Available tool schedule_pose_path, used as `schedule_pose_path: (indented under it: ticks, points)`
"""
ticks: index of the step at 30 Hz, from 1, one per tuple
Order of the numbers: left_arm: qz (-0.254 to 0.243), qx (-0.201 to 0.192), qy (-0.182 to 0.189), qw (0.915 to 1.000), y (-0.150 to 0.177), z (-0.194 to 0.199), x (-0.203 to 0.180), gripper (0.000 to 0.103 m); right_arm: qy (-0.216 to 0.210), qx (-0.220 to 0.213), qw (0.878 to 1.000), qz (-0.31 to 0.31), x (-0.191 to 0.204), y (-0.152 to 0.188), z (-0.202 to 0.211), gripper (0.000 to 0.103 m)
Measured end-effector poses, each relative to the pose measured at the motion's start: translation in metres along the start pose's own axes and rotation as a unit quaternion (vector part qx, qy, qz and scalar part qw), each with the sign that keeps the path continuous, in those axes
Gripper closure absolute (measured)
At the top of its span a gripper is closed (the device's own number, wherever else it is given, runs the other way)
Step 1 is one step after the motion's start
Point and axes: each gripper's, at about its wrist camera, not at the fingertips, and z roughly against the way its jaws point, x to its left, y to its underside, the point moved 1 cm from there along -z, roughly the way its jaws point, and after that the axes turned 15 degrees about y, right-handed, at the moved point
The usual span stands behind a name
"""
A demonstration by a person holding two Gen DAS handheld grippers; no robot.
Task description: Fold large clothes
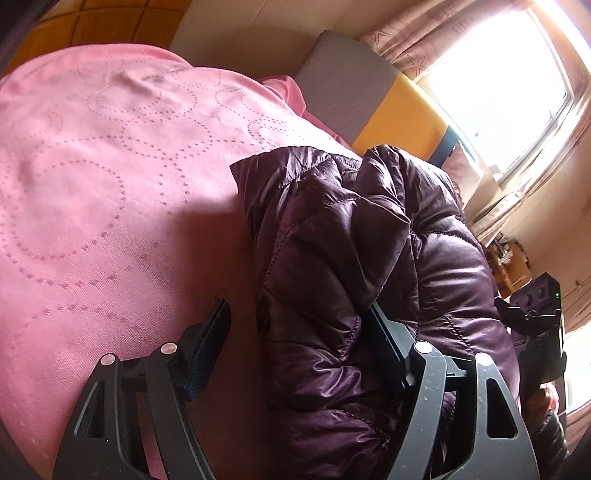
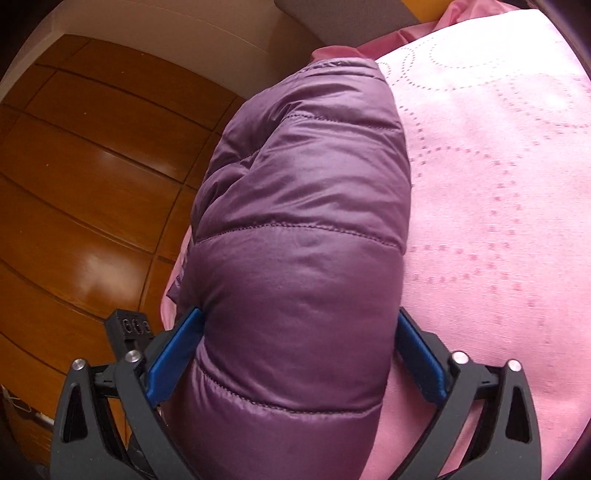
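Here, closest to the lens, the right hand-held gripper (image 2: 301,354) has its blue-padded fingers (image 2: 173,354) spread wide, one on each side of a thick roll of the purple quilted puffer jacket (image 2: 303,221); the padding bulges between them and touches both pads, though whether they squeeze it I cannot tell; the jacket runs away from the fingers along the edge of the bed, lying on a pink bedspread (image 2: 498,166) with dotted circles; past that edge lies the wooden floor (image 2: 74,166). In the left wrist view the left hand-held gripper (image 1: 295,339) is parted wide too; its right finger is buried in the jacket's (image 1: 351,258) crumpled folds, its left finger (image 1: 207,350) rests apart on the pink bedspread (image 1: 92,184); farther off stand a grey and yellow headboard (image 1: 369,92), then curtains (image 1: 424,33) and a bright window (image 1: 498,85).
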Motion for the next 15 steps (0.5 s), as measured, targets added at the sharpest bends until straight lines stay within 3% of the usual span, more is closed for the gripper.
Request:
schedule_pose_path:
  ticks: [1,3,6,9,15]
  points:
    - [0.001,0.001,0.006,1.0,0.0,0.0,0.001,0.034,0.0,-0.002,1.0,0.003,0.003,0.001,-0.001,0.013]
    - [0.019,0.004,0.036,0.9992,-0.002,-0.001,0.006,0.049,0.001,-0.006,1.0,0.01,0.003,0.008,0.001,0.021]
    - [0.045,0.004,0.083,0.9955,0.0,-0.001,0.01,0.06,0.004,-0.014,1.0,0.02,0.011,0.011,0.007,0.033]
    - [0.058,0.002,0.104,0.9929,0.001,0.0,0.007,0.066,0.017,-0.028,0.999,0.039,0.021,0.019,0.022,0.041]
    - [0.041,0.02,0.133,0.9901,0.006,-0.007,-0.026,0.069,0.036,-0.069,0.995,0.069,0.026,0.037,0.066,0.045]
